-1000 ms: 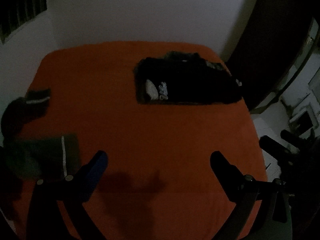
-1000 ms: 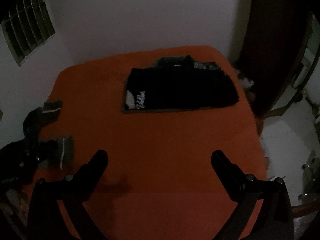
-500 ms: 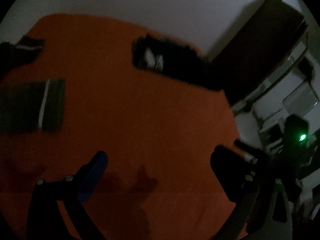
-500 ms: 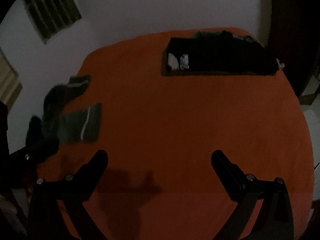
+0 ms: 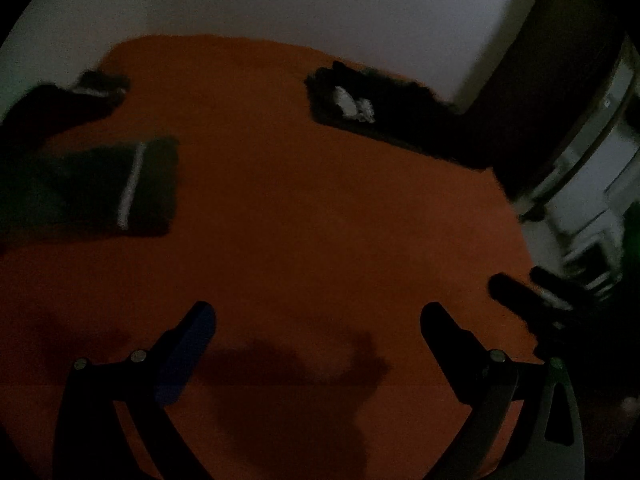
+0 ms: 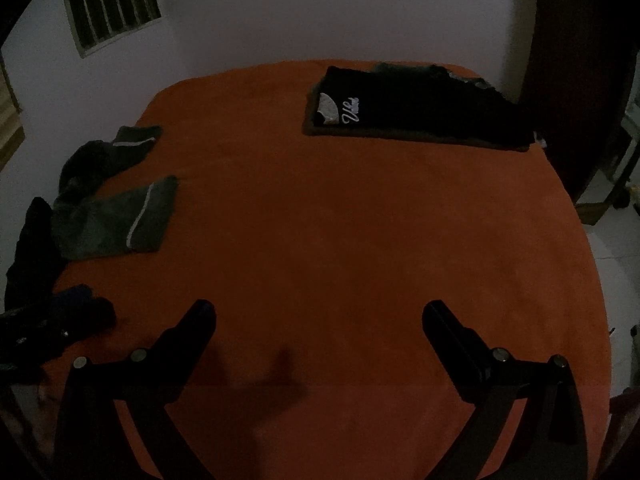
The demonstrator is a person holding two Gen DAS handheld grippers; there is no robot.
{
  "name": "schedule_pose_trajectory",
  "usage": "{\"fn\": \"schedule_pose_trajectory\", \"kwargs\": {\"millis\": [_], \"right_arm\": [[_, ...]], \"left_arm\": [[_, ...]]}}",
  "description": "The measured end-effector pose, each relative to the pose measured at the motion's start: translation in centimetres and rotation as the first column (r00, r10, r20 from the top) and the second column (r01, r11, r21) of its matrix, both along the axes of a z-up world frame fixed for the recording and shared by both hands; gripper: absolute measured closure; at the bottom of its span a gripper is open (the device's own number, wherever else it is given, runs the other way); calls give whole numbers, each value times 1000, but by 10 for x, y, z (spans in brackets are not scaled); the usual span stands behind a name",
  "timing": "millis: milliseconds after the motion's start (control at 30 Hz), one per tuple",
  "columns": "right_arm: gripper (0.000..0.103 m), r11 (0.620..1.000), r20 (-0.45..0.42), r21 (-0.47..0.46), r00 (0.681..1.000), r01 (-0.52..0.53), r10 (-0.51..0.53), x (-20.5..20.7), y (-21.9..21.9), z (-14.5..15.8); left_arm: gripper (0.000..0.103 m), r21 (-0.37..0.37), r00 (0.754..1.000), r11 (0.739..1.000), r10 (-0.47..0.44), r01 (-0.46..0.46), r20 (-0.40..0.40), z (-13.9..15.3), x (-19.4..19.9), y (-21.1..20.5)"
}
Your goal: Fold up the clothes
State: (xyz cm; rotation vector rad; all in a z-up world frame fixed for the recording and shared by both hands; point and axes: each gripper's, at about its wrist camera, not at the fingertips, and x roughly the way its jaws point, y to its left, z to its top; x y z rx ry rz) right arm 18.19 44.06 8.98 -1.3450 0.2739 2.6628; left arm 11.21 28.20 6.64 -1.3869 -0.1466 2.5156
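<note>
Since half a second earlier, both cameras had been swung: the folded stack was carried leftward in the right wrist view, and the grey garment was brought nearer the centre of the left wrist view. Two grippers were seen, each with its two fingers spread wide apart and nothing held between them: the left gripper point(image 5: 318, 320) and the right gripper point(image 6: 319, 316), both poised above an orange bed cover point(image 6: 360, 240) in dim light. One folded stack of dark clothes point(image 6: 420, 108) was seen at the far right of the cover, a black garment on top with one white script logo point(image 6: 351, 111) near its left end. At the left edge one loose pile of unfolded clothes point(image 6: 100, 196) was spread, well apart from the stack; two grey cuffs with pale stripes could be counted in it, though the number of garments could not be told. In the left wrist view the same stack point(image 5: 392, 116) and pile point(image 5: 100, 188) appeared blurred. One barred window point(image 6: 112, 4) was set in the white wall point(image 6: 320, 12).
</note>
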Motion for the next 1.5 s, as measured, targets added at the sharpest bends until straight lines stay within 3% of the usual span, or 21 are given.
{"fn": "schedule_pose_trajectory", "kwargs": {"millis": [100, 333, 567, 700, 867, 1500], "right_arm": [[0, 1000, 17, -11, 1000, 12, -12, 3, -1, -7], [0, 999, 86, -19, 995, 42, -40, 6, -1, -34], [0, 1000, 123, -17, 992, 12, -10, 9, -16, -48], [0, 999, 108, -37, 994, -10, 14, 14, -23, -44], [0, 1000, 77, 4, 997, -17, 16, 17, -31, -35], [0, 999, 81, -19, 996, -27, 28, 20, -30, -34]], "left_arm": [[1, -76, 1000, 997, -1, 0, -12, -4, 3, 9], [1, -177, 998, 984, 15, -27, -67, -5, 21, 6], [1, -196, 997, 980, 30, -43, -69, -6, 25, 1], [1, -209, 998, 977, 27, -40, -65, -7, 23, 4], [1, -204, 998, 978, 30, -39, -50, -9, 19, 3], [1, -213, 999, 976, 40, -44, -22, -14, 20, 5]]}}
